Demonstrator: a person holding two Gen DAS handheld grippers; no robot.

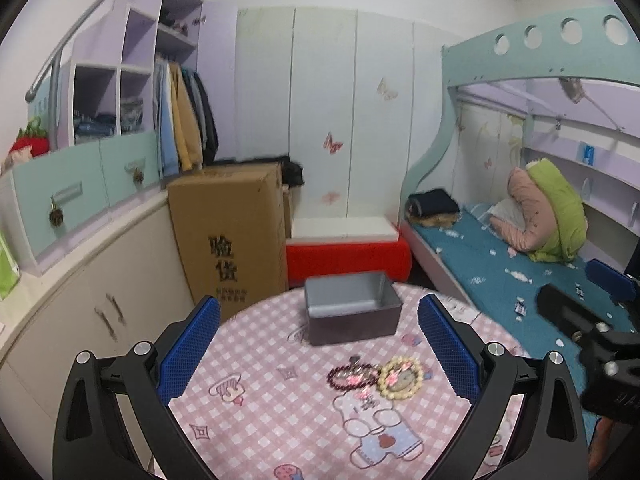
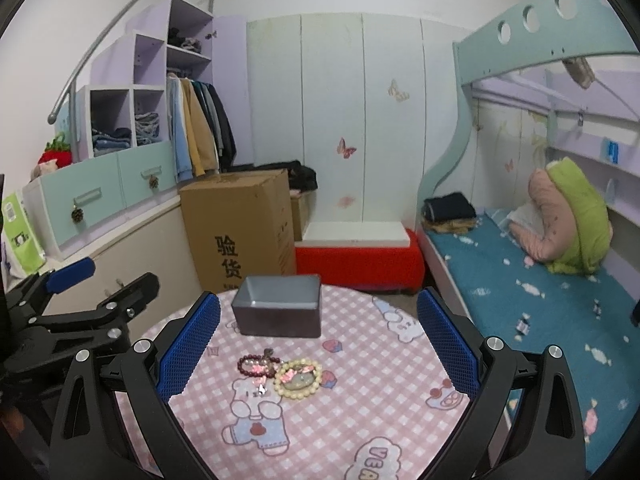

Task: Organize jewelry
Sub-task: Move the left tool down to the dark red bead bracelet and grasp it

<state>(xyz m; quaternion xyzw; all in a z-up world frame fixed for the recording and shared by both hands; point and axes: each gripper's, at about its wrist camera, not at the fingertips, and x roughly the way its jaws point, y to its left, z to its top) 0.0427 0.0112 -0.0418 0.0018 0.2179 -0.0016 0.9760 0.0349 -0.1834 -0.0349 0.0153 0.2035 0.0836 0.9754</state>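
A cream bead bracelet (image 1: 401,378) (image 2: 298,379) and a dark red bead bracelet (image 1: 351,375) (image 2: 255,365) lie touching on the round table with the pink checked cloth (image 1: 280,408) (image 2: 360,412). Small pink pieces lie on them. An open grey box (image 1: 352,308) (image 2: 279,310) stands behind them, empty as far as I see. My left gripper (image 1: 319,350) is open above the table, the jewelry just ahead to the right. My right gripper (image 2: 319,350) is open, the jewelry ahead to the left. Each gripper shows in the other's view (image 1: 592,320) (image 2: 92,292).
A tall cardboard box (image 1: 230,236) (image 2: 240,228) and a red-and-white stool (image 1: 348,252) (image 2: 360,256) stand behind the table. A bunk bed with blue bedding (image 1: 520,268) (image 2: 540,292) is at the right. Cabinets and a wardrobe (image 1: 100,208) (image 2: 112,184) line the left.
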